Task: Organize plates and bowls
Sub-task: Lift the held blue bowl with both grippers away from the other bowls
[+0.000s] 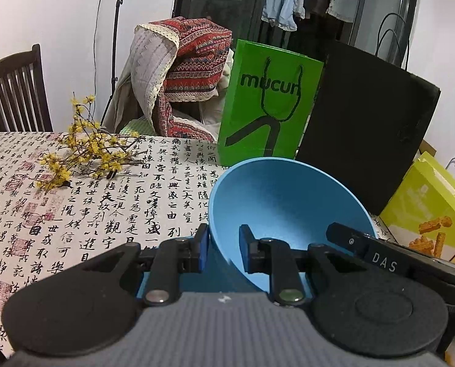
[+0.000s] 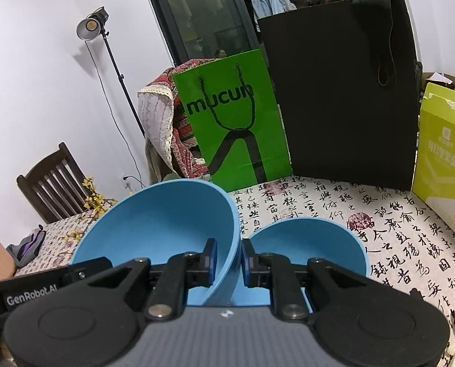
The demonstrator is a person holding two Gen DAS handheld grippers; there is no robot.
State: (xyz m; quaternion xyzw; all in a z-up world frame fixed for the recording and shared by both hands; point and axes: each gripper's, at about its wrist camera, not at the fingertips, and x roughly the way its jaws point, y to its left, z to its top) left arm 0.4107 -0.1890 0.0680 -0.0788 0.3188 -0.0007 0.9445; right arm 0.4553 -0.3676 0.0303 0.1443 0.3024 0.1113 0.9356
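Observation:
A large blue bowl (image 1: 288, 202) hangs tilted above the calligraphy-print tablecloth (image 1: 74, 214), held from both sides. My left gripper (image 1: 224, 238) is shut on its left wall, one pad outside and one inside. In the right wrist view the same large bowl (image 2: 166, 229) has my right gripper (image 2: 229, 257) shut on its right wall. A smaller blue bowl (image 2: 313, 244) sits upright on the cloth just right of and beyond the right gripper. Each view shows the other gripper's black body at the bowl's far side (image 1: 380, 257) (image 2: 43, 290).
A green paper bag (image 1: 270, 107) and a tall black bag (image 1: 365, 122) stand at the table's far edge. A yellow-green snack box (image 2: 441, 153) stands at the right. Yellow flower sprigs (image 1: 86, 153) lie far left, with a dark wooden chair (image 1: 13, 91) behind.

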